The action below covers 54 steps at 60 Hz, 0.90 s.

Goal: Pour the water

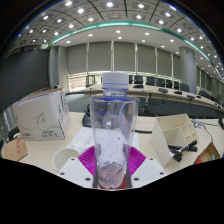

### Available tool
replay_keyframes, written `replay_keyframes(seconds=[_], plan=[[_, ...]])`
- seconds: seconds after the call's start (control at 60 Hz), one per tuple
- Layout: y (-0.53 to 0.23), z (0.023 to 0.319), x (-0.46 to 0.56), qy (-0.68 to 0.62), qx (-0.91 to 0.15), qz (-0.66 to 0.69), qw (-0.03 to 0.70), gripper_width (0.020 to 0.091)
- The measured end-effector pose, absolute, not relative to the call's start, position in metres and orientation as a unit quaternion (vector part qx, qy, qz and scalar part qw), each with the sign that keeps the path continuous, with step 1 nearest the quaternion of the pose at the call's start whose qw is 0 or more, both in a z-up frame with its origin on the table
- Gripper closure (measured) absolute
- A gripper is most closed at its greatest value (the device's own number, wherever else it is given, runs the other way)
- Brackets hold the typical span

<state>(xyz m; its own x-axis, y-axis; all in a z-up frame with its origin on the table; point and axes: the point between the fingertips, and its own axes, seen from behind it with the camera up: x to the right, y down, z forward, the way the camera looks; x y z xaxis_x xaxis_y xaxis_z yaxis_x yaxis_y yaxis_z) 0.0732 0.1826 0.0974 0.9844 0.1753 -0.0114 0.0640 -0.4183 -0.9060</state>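
Here the gripper (109, 168) is clamped on a clear plastic water bottle with white cap (113, 125); the smooth wall could slip when tilted, spilling over the white table (45, 152).

A clear plastic bottle (113, 130) with a white cap stands upright at the centre of the frame, held between the gripper (110, 165) fingers, whose magenta pads (88, 158) press its sides; a cardboard box (40, 113) sits at left on the counter (150, 135); a white cup (66, 158) lies at lower left.
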Motion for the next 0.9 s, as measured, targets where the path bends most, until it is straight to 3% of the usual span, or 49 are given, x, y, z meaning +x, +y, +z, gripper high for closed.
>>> replay_keyframes(seconds=[0.233, 0.683, 0.833, 0.9], plan=[[0.176, 0.062, 0.077, -0.075, -0.843, 0.055, 0.530, 0.0704], [0.184, 0.070, 0.080, -0.079, -0.810, 0.033, 0.580, 0.0671], [0.180, 0.067, 0.084, -0.074, -0.816, 0.027, 0.573, 0.0548], [0.175, 0.063, 0.086, -0.074, -0.825, 0.023, 0.560, 0.0337]])
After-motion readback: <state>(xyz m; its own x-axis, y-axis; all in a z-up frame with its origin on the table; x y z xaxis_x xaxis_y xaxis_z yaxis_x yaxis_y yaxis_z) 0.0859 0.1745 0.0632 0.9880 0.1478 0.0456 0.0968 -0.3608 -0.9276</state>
